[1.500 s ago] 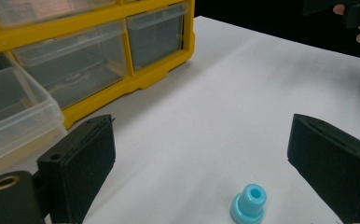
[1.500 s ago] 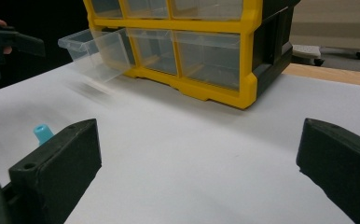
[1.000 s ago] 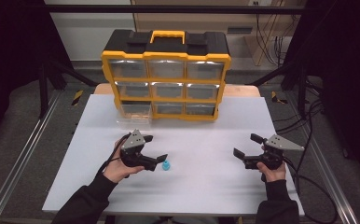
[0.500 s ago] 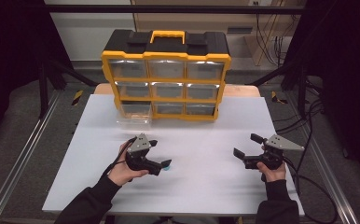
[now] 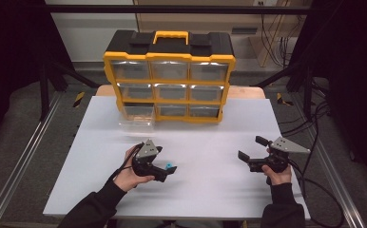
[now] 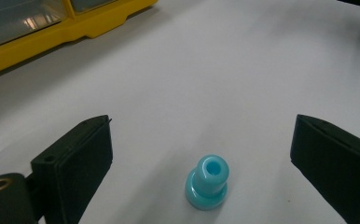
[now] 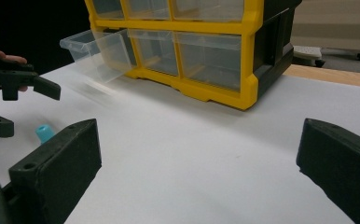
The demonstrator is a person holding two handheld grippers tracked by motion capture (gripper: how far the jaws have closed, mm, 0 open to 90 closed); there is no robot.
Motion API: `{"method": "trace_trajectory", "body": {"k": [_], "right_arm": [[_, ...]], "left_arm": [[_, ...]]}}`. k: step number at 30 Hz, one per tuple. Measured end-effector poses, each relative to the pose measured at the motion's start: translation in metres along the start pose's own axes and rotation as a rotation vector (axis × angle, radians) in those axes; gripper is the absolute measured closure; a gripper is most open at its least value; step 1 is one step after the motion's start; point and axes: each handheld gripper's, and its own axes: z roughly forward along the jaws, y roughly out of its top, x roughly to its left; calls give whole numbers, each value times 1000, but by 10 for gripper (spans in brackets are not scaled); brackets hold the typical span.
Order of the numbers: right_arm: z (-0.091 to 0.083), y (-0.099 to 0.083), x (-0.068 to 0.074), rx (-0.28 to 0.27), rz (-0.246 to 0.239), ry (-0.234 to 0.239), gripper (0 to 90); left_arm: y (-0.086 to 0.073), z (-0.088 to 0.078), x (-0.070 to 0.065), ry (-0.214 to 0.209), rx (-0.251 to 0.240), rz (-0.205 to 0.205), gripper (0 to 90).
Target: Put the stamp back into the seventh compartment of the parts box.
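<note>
A small turquoise flanged piece (image 6: 207, 182) stands upright on the white table (image 5: 205, 142), between the wide-apart jaws of my left gripper (image 6: 201, 154), which touch nothing. From above, that left gripper (image 5: 165, 164) is open around the turquoise piece (image 5: 170, 167) at the table's front left. In the right gripper view the piece (image 7: 44, 132) shows at the left, close to the left gripper (image 7: 26, 105). My right gripper (image 5: 250, 149) rests open at the front right with nothing between its jaws (image 7: 197, 158).
A yellow and black organiser (image 5: 169, 78) with clear drawers stands at the back of the table. Its bottom-left drawer (image 5: 137, 116) is pulled out and looks empty. Cables trail off the table's right side.
My left gripper has slid right and toward the front, bringing its jaws around the turquoise piece. The right gripper has stayed where it was.
</note>
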Motion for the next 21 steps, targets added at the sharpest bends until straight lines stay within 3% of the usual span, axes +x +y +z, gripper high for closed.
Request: {"method": "trace_trajectory", "body": {"k": [11, 21], "right_arm": [[0, 0, 0, -1, -1, 0, 3], [1, 0, 0, 2, -5, 1, 3]], "left_arm": [[-7, 8, -5, 7, 35, -12, 73], [-12, 8, -8, 33, 52, -45, 183]]}}
